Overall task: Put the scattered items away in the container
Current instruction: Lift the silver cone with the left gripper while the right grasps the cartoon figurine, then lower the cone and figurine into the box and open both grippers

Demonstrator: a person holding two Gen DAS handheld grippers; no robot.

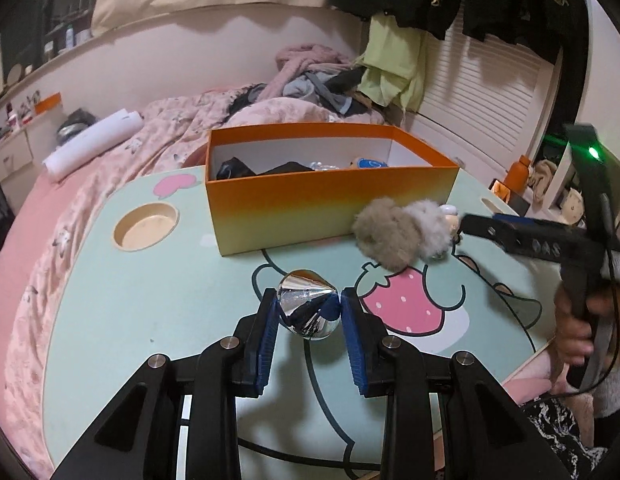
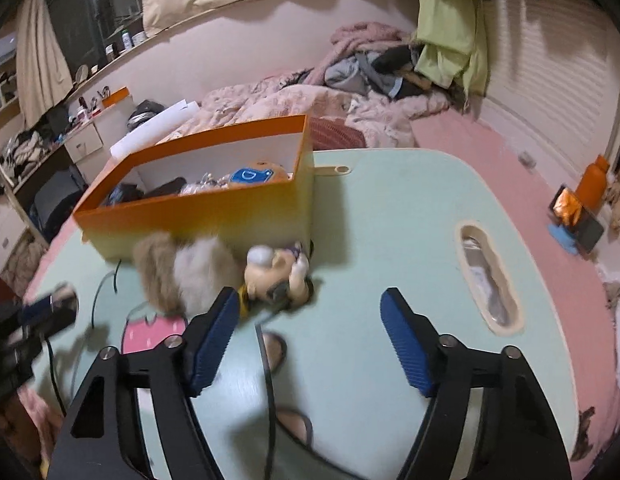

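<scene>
Right up front in the left wrist view, the left gripper (image 1: 310,312) is pinching a shiny silver cone-shaped thing (image 1: 306,308) between its blue pads, over the mint-green table (image 1: 150,280). The right gripper (image 2: 310,312) has its jaws spread wide with nothing between them. Just past its left finger there's a fuzzy grey-and-tan keychain toy (image 2: 222,268) with a little figure on it, lying right against the orange box (image 2: 198,216). That box already holds some dark stuff and a blue-and-orange toy. Behind it all is a messy pink bed (image 1: 170,128).
</scene>
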